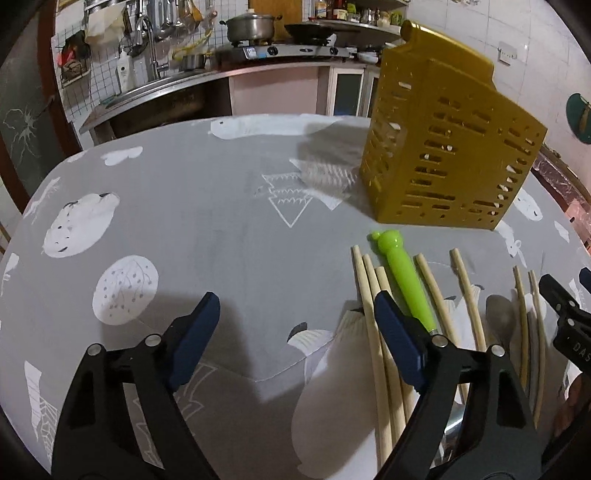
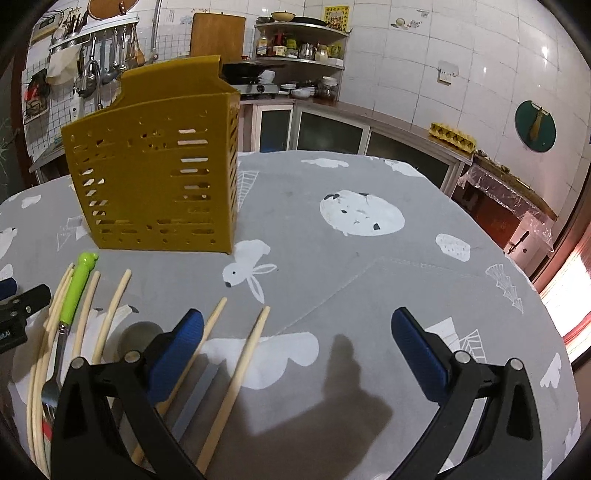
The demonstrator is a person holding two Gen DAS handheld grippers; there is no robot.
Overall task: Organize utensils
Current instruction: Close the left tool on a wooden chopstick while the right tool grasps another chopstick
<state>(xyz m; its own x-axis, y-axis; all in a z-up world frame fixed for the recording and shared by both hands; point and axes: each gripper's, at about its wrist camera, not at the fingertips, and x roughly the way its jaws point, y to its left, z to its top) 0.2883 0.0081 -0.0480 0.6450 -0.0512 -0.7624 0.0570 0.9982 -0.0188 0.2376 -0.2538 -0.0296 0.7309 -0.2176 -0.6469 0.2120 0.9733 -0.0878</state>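
A yellow slotted utensil holder (image 1: pixel 448 155) stands upright on the grey patterned tablecloth (image 1: pixel 221 221); it also shows in the right wrist view (image 2: pixel 155 177). In front of it lie several wooden chopsticks (image 1: pixel 369 314), a green-handled fork (image 1: pixel 404 280) and a metal spoon (image 1: pixel 500 317). My left gripper (image 1: pixel 295 314) is open and empty, just left of the pile. My right gripper (image 2: pixel 299 332) is open and empty above two chopsticks (image 2: pixel 247 354). The fork (image 2: pixel 75 291) and spoon bowl (image 2: pixel 138 334) lie to its left.
The tablecloth (image 2: pixel 369 280) stretches right with printed white animals. Behind the table are a kitchen counter with a stove and pot (image 1: pixel 249 27), a sink with hanging tools (image 1: pixel 147 37), and a shelf of bottles (image 2: pixel 299 44).
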